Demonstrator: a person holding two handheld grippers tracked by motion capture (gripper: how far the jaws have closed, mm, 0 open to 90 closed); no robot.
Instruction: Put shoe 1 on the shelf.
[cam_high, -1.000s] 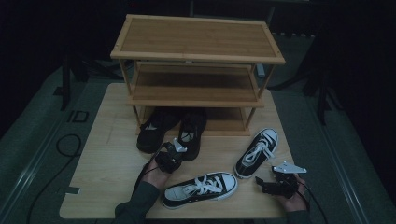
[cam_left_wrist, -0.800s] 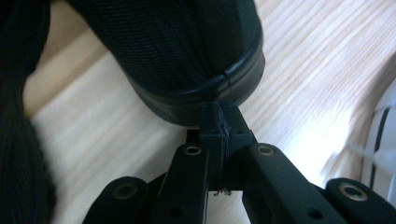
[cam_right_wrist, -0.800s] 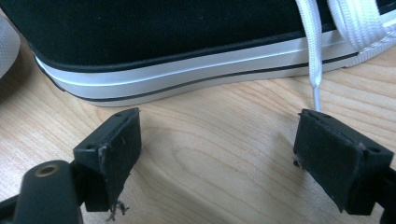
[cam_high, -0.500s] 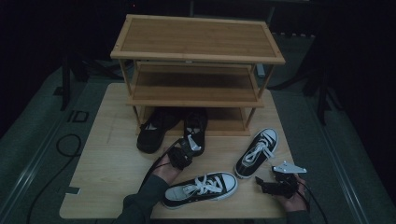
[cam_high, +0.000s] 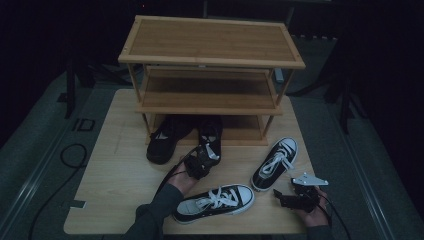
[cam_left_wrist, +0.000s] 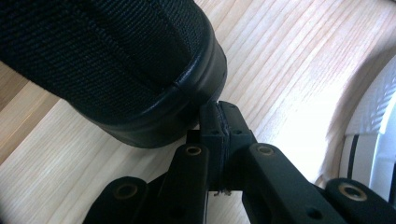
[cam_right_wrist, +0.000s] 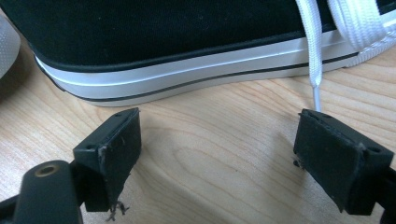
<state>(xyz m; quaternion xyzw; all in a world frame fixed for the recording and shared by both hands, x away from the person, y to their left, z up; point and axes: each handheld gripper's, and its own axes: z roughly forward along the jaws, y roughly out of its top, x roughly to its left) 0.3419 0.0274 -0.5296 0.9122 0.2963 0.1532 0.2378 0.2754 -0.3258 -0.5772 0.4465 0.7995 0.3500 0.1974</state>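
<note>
Two all-black shoes lie at the foot of the wooden shoe rack: the left one and the right one, toes under the lowest shelf. My left gripper is shut, and its tips press against the rubber heel of the right black shoe with nothing between the jaws. One black-and-white sneaker lies near the front edge, another to its right. My right gripper rests open on the table, facing the side of a sneaker, empty.
The rack's three shelves are bare. A white lace end hangs near my right gripper's right finger. A sneaker's white sole lies close to my left gripper. Bare tabletop stretches to the left; a cable lies on the floor.
My left gripper has moved forward and right against the right black shoe's heel, and that shoe has slid a little further under the rack. The right gripper has stayed put.
</note>
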